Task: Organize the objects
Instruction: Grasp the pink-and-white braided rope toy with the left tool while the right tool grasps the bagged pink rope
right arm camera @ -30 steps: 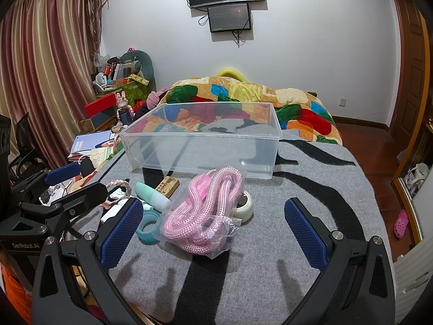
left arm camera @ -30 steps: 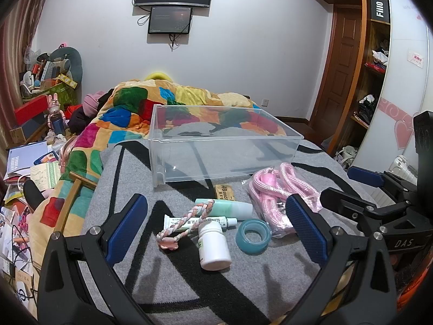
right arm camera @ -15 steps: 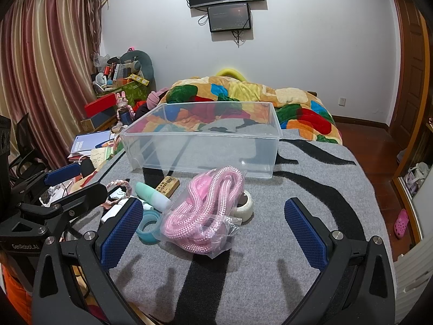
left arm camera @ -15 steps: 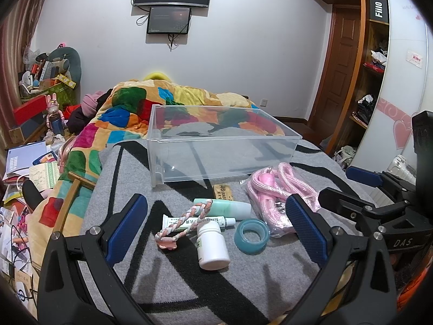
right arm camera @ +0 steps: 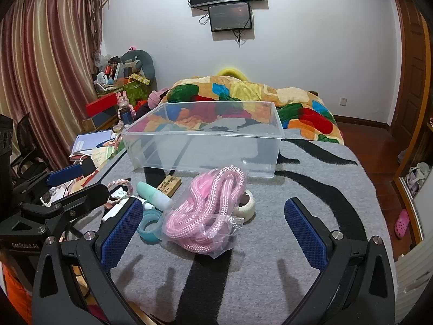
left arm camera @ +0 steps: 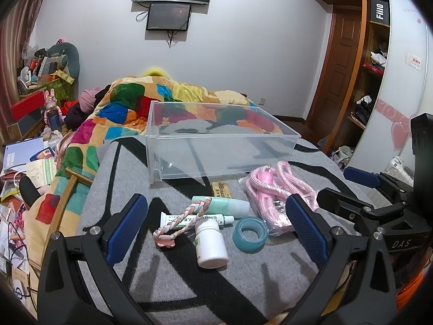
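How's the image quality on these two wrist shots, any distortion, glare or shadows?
Left wrist view: strong fisheye bending of the door frame, dark vignetted corners, soft glare on the clear bin. Right wrist view: same bending on the curtain, faint finger shadows on the grey blanket, focus sharp.

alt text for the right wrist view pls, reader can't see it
The open right gripper hovers over a bagged pink rope on a grey blanket. Behind it stands an empty clear plastic bin; the left gripper is at left.
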`<move>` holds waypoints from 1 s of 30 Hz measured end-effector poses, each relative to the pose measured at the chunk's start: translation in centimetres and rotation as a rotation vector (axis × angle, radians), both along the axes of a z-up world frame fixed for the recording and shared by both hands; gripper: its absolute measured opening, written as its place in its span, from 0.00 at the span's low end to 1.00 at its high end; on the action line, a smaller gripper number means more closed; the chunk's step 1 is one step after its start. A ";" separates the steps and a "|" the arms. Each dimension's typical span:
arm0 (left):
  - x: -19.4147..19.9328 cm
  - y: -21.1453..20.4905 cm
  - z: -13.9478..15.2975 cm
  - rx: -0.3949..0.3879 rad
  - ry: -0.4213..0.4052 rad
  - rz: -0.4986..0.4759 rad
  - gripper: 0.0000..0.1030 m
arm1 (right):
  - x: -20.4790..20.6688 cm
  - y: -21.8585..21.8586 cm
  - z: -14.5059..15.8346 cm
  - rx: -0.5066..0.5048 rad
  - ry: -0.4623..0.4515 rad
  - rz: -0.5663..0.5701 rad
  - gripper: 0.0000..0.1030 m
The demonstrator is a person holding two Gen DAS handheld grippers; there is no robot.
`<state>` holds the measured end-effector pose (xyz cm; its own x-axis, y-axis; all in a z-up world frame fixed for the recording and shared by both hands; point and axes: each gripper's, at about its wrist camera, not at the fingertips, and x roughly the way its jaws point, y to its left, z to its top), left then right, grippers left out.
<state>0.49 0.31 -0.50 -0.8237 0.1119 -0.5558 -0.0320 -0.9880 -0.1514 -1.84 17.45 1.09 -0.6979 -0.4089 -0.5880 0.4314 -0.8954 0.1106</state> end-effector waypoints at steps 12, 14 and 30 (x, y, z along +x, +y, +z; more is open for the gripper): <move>0.0 -1.7 -1.0 0.002 -0.024 0.029 0.84 | -0.3 0.7 -0.8 -0.016 -0.011 -0.014 1.00; -0.3 -2.3 -1.5 0.006 -0.047 0.039 0.79 | -0.7 0.9 -1.3 -0.026 -0.033 -0.018 0.99; -2.1 -3.7 -4.6 0.068 -0.108 0.004 0.18 | -3.2 -0.2 -5.2 -0.140 -0.259 0.066 0.45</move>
<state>-1.66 -3.39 -5.10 -0.7597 0.1493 -0.6329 -0.0078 -0.9753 -0.2207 -5.06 17.25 -4.14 -0.5015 -0.5384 -0.6772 0.4298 -0.8344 0.3451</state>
